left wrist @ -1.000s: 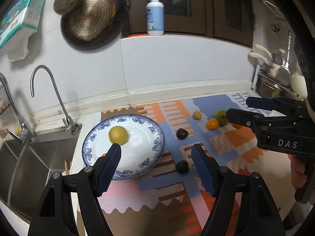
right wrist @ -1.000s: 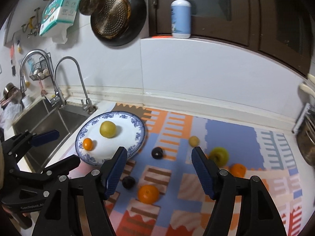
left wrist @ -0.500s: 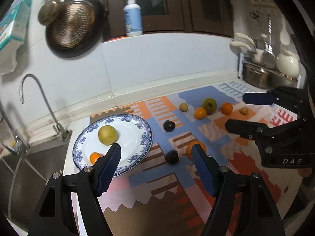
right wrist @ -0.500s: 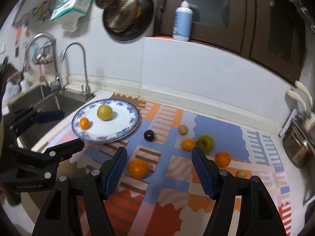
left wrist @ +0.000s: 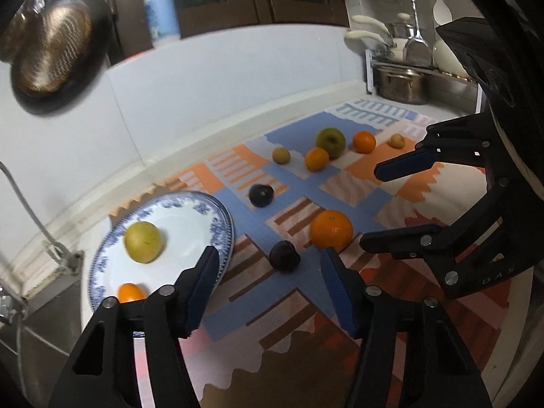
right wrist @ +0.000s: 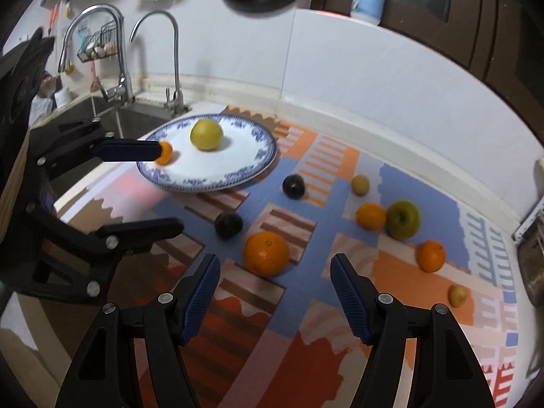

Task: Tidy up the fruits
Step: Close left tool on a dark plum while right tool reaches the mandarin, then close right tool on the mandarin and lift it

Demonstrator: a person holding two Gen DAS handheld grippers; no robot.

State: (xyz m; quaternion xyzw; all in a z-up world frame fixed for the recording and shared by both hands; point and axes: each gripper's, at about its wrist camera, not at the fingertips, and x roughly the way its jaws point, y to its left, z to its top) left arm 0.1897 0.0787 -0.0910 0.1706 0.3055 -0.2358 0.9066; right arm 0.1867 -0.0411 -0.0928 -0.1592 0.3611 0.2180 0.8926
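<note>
A blue-rimmed plate point(left wrist: 190, 224) point(right wrist: 258, 156) holds a yellow fruit point(left wrist: 142, 242) point(right wrist: 206, 134) and a small orange point(left wrist: 130, 293) point(right wrist: 165, 152). A big orange point(left wrist: 330, 228) point(right wrist: 267, 252), two dark plums point(left wrist: 284, 256) point(left wrist: 261, 194), a green apple point(right wrist: 403, 219) and smaller oranges lie on the patterned mat. My left gripper point(left wrist: 268, 272) is open and empty, just short of the near plum. My right gripper point(right wrist: 273, 277) is open and empty, just short of the big orange.
A sink point(right wrist: 102, 115) with taps lies left of the plate. Pots and a dish rack point(left wrist: 404, 81) stand at the right end of the counter. A pan point(left wrist: 51, 54) hangs on the wall. Small yellow fruits point(right wrist: 360, 184) point(right wrist: 457, 295) lie on the mat point(right wrist: 442, 204).
Both grippers have moved down and forward toward the mat, so the fruit looks larger. The left view has swung right. Both stay open and empty.
</note>
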